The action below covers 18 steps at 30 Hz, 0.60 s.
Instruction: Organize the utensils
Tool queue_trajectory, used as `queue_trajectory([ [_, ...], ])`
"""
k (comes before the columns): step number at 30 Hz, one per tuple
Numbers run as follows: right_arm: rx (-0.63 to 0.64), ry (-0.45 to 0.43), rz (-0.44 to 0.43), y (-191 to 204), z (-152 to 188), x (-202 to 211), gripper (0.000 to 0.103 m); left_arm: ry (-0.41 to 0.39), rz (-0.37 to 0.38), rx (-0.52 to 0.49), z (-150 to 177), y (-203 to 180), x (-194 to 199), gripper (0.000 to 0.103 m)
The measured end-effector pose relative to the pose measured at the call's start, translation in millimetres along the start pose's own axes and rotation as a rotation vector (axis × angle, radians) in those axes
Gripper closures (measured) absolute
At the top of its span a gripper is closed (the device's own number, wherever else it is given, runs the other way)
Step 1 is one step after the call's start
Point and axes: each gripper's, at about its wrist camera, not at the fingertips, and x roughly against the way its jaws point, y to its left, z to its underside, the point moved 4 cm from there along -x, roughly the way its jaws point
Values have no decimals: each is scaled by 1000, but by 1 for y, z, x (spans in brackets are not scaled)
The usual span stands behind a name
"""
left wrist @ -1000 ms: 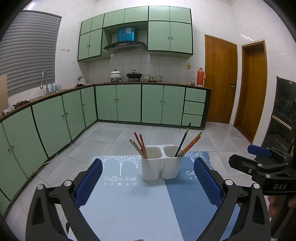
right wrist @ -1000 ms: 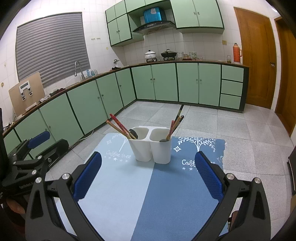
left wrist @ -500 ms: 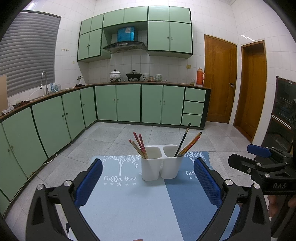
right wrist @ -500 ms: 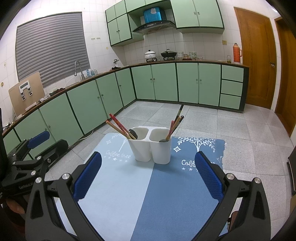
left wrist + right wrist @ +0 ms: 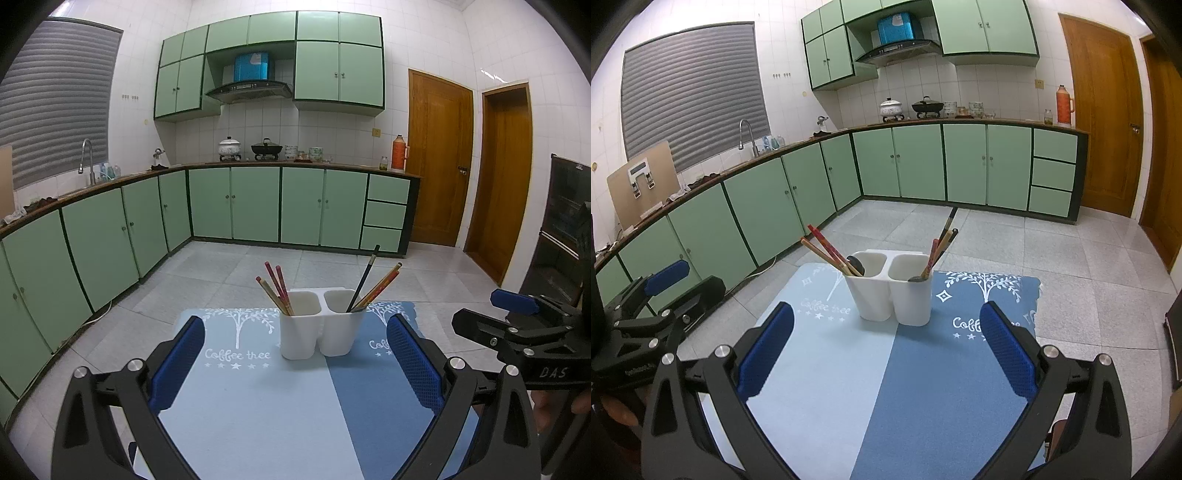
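change: none seen, both views match a second ago | left hand-held gripper (image 5: pixel 295 363) wide, empty | right hand-held gripper (image 5: pixel 886 349) wide, empty | chopsticks (image 5: pixel 275 288) in white two-cup holder (image 5: pixel 317 332) on blue mat (image 5: pixel 258 406) | sorting looks paused or finished

Centre frame: table draped in two-tone blue mat (image 5: pixel 258 406), with white twin-cup holder (image 5: pixel 319 326) standing directly on it, upright.
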Motion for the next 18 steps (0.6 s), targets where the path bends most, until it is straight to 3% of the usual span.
queue_trajectory([
  [18,-6,6,5,-7,4,-4,5,10,-1,8,6,-3,-5,6],
])
